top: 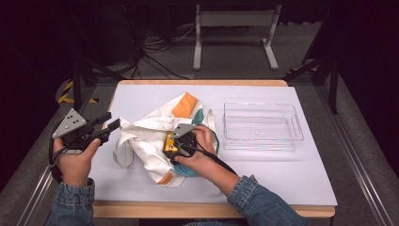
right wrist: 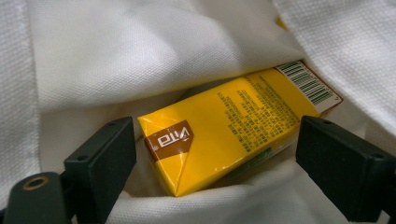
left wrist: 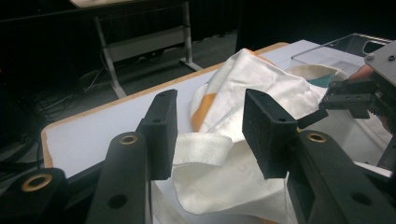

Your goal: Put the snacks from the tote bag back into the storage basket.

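A white cloth bag [top: 150, 136] with orange and teal patches lies crumpled mid-table. My right gripper [top: 173, 145] reaches into its mouth. In the right gripper view its jaws [right wrist: 222, 156] stand wide on either side of a yellow drink carton [right wrist: 229, 130] lying inside the bag, with a gap at each pad, so it is open. My left gripper [top: 110, 123] sits at the bag's left edge. In the left gripper view its jaws [left wrist: 212, 133] are apart, and the bag's hemmed rim [left wrist: 201, 149] runs between them without being pinched.
A clear plastic tray [top: 296, 127] stands empty to the right of the bag. The white table sheet [top: 282, 174] has free room at the front right and along the back. A metal stand's legs [top: 235, 19] rise beyond the table.
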Available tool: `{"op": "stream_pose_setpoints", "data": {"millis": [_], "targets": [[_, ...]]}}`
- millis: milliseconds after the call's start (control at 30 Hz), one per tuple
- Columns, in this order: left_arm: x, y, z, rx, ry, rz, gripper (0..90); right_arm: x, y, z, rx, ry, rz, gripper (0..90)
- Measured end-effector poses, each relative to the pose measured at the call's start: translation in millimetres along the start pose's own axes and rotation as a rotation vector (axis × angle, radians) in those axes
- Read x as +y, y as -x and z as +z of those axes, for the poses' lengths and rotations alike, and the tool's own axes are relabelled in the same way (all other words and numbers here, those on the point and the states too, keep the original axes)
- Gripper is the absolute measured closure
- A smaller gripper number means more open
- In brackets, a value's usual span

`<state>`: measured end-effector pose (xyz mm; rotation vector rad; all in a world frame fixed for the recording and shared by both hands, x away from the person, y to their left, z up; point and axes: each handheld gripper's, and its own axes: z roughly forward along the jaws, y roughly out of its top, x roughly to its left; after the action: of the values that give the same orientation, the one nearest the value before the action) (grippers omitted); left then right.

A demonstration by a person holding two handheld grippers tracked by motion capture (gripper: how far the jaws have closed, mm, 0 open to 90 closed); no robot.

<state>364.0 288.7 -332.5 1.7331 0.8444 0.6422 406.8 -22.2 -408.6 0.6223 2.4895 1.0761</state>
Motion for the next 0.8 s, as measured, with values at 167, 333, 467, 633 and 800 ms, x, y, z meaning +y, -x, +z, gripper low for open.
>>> {"op": "stream_pose_setpoints", "data": {"millis": [167,333,467,633,800], "targets": [[0.2,0.0,-0.6,0.002,0.003,-0.001,55.9,-2.5,1.5,0.1,-0.004,-0.006,0.009,12.7],[0.2,0.7,0.5,0.001,0.001,0.000,55.7,-4.7,0.3,2.3,-0.003,-0.009,0.012,12.7],[0.2,0.3,-0.1,0.000,0.001,0.001,55.6,-5.1,0.8,3.5,-0.010,-0.016,0.016,12.7],[-0.3,-0.4,-1.1,0.001,0.006,-0.002,55.5,-4.8,3.5,0.5,-0.005,-0.020,0.010,14.0],[-0.5,-1.4,-3.2,0.005,0.009,-0.004,55.4,-6.0,7.0,-4.4,-0.005,-0.036,0.007,16.3]]}}
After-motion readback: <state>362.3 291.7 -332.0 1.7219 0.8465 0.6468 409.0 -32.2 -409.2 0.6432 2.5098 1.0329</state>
